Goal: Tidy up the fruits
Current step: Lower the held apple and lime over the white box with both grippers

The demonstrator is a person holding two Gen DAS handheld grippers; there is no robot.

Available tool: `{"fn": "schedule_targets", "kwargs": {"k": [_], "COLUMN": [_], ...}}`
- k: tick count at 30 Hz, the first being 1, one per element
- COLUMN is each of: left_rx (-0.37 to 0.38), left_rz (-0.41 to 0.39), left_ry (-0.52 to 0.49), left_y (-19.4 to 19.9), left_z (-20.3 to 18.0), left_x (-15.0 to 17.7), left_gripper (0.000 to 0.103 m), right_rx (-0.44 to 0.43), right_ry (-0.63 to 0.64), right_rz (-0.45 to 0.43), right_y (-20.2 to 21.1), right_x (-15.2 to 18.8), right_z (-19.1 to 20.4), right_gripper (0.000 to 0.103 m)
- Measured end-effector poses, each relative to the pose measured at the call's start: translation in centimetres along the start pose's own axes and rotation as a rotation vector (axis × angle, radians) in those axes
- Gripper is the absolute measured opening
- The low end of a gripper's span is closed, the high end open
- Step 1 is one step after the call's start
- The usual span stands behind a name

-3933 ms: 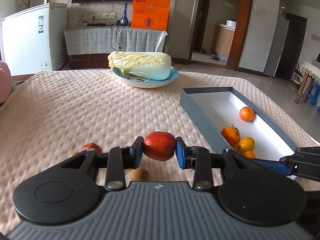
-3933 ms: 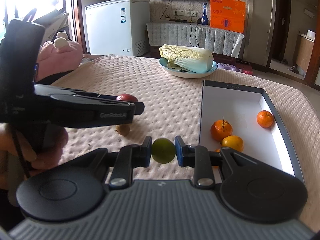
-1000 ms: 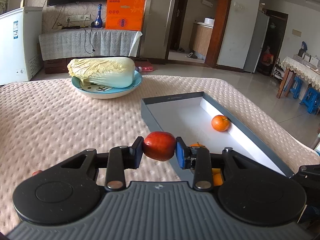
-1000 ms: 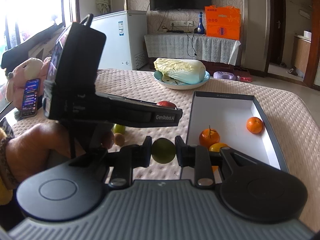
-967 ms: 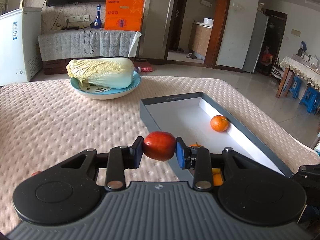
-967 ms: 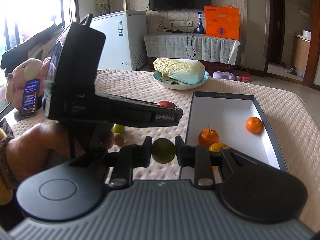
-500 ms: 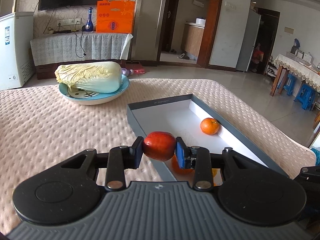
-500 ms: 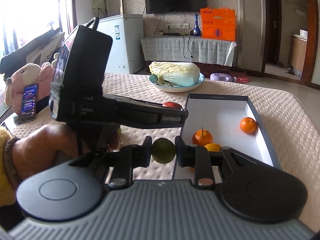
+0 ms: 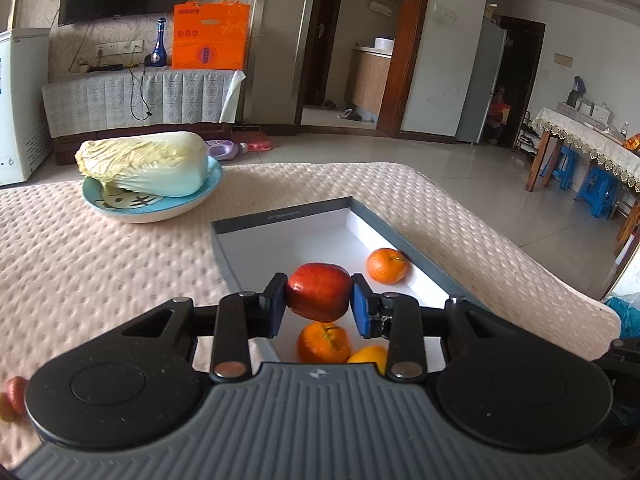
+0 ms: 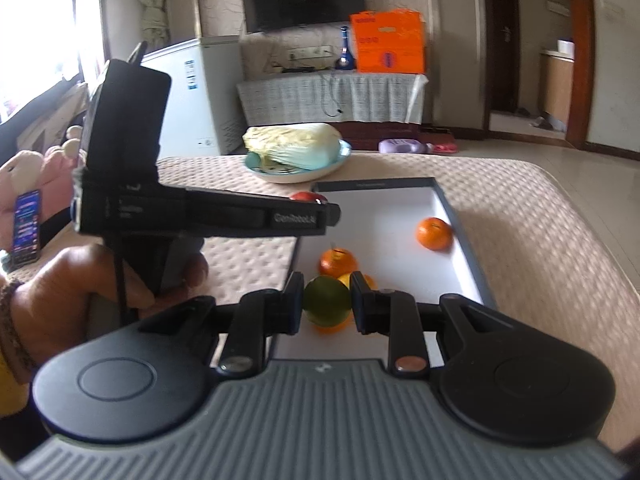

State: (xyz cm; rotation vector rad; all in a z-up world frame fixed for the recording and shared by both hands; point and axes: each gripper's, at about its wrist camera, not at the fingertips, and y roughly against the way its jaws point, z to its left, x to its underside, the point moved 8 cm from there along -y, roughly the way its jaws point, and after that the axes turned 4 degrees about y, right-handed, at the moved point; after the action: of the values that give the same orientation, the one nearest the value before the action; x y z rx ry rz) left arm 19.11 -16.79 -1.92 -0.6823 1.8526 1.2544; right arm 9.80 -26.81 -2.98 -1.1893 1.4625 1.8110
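My left gripper point(image 9: 319, 298) is shut on a red apple point(image 9: 319, 291) and holds it above the near end of the grey box point(image 9: 280, 215). In the box lie an orange point(image 9: 386, 265) at the right wall, another orange point(image 9: 323, 343) and a yellow fruit point(image 9: 370, 357) under the gripper. My right gripper point(image 10: 326, 301) is shut on a green lime point(image 10: 326, 300) over the box's near end point(image 10: 452, 216). The left gripper point(image 10: 296, 216) with its apple shows to the left in the right wrist view. Oranges point(image 10: 433, 233) lie in the box.
A blue plate point(image 9: 120, 206) with a napa cabbage point(image 9: 144, 168) stands at the back of the quilted table. A small red fruit point(image 9: 16, 392) lies at the left edge. A phone point(image 10: 26, 220) and pink plush toys point(image 10: 24, 176) are at far left.
Both grippers have moved right and forward with their fruit, from beside the box to above its near end. Both grips are unchanged.
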Motion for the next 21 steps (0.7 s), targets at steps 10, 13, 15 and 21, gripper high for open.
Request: {"fn": "schedule_targets", "kwargs": {"k": [10,13,15,21], "left_rx": [0.03,0.035,0.041,0.048], "left_rz": [0.004,0.01,0.009,0.016], "left_ry": [-0.026,-0.026,-0.028,-0.034], "left_y": [-2.0,-2.6,-2.7,-3.4], "left_z": [-2.0,-2.3,-2.4,-2.7], "left_x": [-0.3,-0.3,-0.4,-0.4], "left_gripper": [0.039,0.039,0.039,0.039], "right_rx": [0.044,0.043,0.041,0.04], "right_ry": [-0.036,-0.035,-0.035,-0.034], "right_rz": [0.015,0.018,0.021,0.024], "right_y": [0.2,0.1,-0.1,-0.3], "right_x": [0.7,0.8,0.8,0.8], "right_z": [-2.1,-2.0,-2.0,-2.0], "right_gripper": [0.028,0.028,0.028,0.028]}}
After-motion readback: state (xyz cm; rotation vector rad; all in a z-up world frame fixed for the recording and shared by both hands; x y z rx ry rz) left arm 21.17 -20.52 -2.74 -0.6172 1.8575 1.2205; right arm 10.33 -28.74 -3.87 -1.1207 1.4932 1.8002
